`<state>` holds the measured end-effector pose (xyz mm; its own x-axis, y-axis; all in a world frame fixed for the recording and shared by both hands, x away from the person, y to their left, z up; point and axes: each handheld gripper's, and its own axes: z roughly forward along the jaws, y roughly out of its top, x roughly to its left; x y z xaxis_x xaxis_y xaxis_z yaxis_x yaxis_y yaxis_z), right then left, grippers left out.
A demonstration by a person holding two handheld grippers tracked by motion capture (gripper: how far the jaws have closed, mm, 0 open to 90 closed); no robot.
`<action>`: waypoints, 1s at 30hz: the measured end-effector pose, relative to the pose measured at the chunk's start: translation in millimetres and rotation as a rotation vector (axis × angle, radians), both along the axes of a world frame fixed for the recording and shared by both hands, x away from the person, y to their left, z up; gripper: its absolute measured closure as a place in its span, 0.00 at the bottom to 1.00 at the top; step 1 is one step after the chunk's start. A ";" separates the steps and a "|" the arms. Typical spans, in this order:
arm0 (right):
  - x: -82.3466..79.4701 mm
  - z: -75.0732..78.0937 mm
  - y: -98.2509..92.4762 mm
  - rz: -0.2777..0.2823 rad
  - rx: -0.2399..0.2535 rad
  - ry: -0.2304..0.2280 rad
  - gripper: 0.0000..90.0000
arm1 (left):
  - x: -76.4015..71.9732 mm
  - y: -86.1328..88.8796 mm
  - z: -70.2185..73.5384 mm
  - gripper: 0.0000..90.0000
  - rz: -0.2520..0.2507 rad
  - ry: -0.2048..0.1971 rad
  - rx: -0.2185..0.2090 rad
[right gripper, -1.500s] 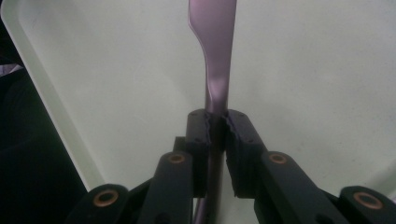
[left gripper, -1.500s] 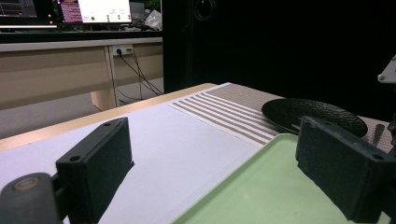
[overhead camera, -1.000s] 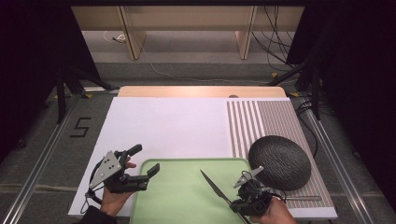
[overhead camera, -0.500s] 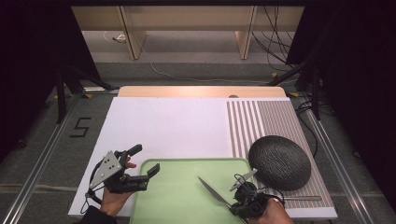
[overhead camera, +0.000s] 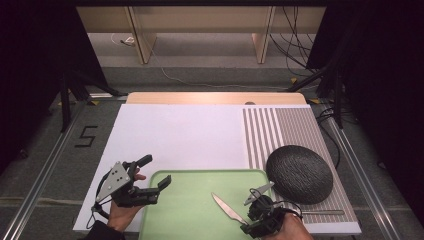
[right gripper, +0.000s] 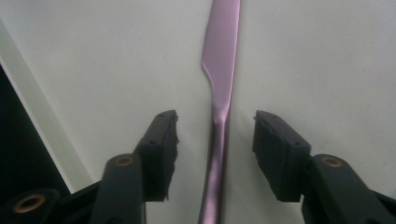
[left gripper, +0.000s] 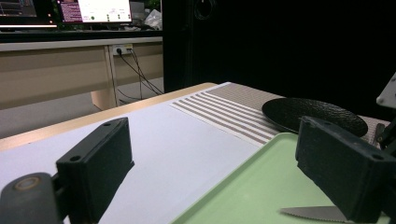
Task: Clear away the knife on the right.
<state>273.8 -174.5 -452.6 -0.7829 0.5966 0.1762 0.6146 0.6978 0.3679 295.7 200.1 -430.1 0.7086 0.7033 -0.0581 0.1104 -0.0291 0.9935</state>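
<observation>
The knife (overhead camera: 227, 208) lay flat on the green tray (overhead camera: 195, 200), near its right near corner. The right gripper (right gripper: 215, 133) had just been opening its jaws; they stood spread, the knife's handle between them, touching neither pad. The left gripper (overhead camera: 155, 172) hovered at the tray's left edge, jaws wide apart, holding nothing.

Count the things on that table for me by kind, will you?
Knife: 1
Green tray: 1
Dark plate: 1
Striped mat: 1
Hand-held tools, left and right: 2
Total: 6
</observation>
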 end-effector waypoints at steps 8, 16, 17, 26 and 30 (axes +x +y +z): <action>-5.3 11.4 5.8 0.014 0.131 -0.108 0.44 | 0.0 0.0 -0.1 0.12 -0.001 0.000 -0.001; -11.9 6.1 16.4 0.082 0.129 -0.126 0.63 | -0.2 -0.2 -0.2 0.12 -0.004 -0.002 0.001; -11.6 5.1 16.9 0.089 0.122 -0.115 0.65 | -0.2 -0.2 -0.2 0.12 -0.004 -0.002 0.000; -13.6 -2.9 22.2 0.115 0.043 -0.096 0.87 | -0.2 -0.3 -0.3 0.12 -0.004 -0.001 -0.001; -13.3 -5.7 22.0 0.122 0.009 -0.104 0.94 | -0.1 -0.3 -0.3 0.12 -0.005 -0.001 0.000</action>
